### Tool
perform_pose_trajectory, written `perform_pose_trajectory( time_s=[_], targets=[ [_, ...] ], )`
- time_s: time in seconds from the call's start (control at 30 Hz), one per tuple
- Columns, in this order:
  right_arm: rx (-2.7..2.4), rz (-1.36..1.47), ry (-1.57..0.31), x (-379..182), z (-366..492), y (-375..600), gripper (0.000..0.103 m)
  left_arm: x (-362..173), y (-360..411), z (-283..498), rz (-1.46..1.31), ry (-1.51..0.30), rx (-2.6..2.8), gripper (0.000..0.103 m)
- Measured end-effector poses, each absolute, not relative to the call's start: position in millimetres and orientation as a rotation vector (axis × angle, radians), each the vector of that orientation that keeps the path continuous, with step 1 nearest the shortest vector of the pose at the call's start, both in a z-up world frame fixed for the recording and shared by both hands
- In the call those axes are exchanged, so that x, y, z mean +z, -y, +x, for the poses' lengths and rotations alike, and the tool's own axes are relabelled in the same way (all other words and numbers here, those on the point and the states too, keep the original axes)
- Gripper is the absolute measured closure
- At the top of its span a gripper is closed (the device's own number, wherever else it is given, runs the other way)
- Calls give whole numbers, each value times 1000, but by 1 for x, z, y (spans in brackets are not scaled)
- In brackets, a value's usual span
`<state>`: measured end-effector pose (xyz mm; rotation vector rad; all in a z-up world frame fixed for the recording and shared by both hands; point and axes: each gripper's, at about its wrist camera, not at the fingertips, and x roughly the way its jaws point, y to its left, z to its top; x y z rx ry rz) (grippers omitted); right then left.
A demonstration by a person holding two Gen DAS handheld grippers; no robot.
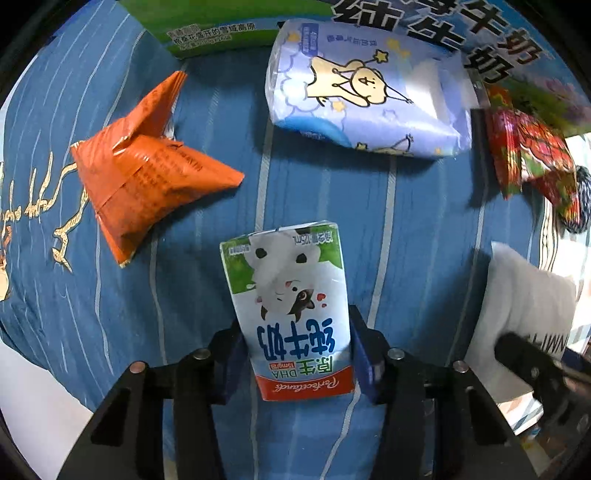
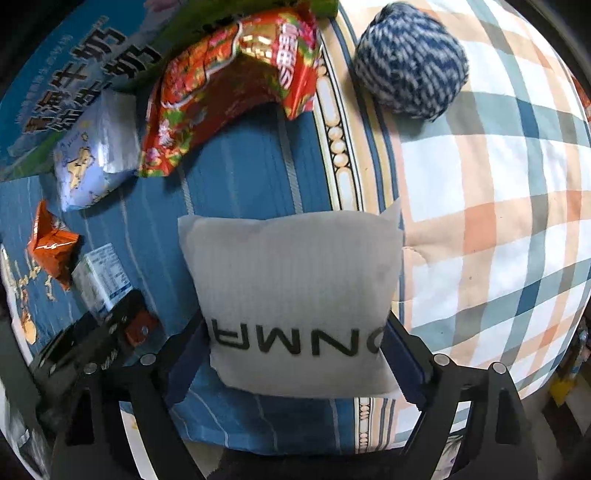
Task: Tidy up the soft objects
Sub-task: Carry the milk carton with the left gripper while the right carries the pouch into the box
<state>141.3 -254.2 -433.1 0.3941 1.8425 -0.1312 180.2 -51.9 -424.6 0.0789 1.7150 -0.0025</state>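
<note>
1. The left tongs (image 1: 295, 354) clench a milk carton (image 1: 286, 306), its long axis pointing straight ahead over the blue bed (image 1: 332, 192).
2. The right tongs (image 2: 295, 347) clench a grey pillow (image 2: 291, 291).
3. The large box (image 1: 424, 22) lies ahead, beyond the tissue pack (image 1: 369, 88); the left tongs look nearer.

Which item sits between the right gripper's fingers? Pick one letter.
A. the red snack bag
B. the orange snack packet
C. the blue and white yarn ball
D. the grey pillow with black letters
D: in the right wrist view the right gripper has its fingers on both sides of the grey pillow.
</note>
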Motion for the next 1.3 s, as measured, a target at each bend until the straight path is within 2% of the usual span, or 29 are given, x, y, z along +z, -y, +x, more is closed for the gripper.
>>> perform_pose_trajectory(
  time_s=[0.1, 0.33, 0.57, 0.77, 0.97, 1.3],
  targets=[
    [-144, 389, -1813, -440, 141, 252, 13, -426, 53, 174, 80, -1697, -13, 57],
    [-172, 358, -1755, -435, 135, 234, 32, -413, 41, 171, 87, -1676, -39, 59],
    [-161, 343, -1731, -421, 107, 225, 39, -380, 37, 150, 112, -1617, -81, 59],
    [-136, 382, -1670, -394, 83, 216, 40, -333, 26, 138, 122, -1550, -128, 59],
    [-98, 400, -1570, -341, 75, 222, 40, -269, 20, 133, 118, -1451, -194, 59],
    [11, 428, -1426, -238, 148, 229, 40, -169, 24, 166, 59, -1296, -277, 59]
  ],
)
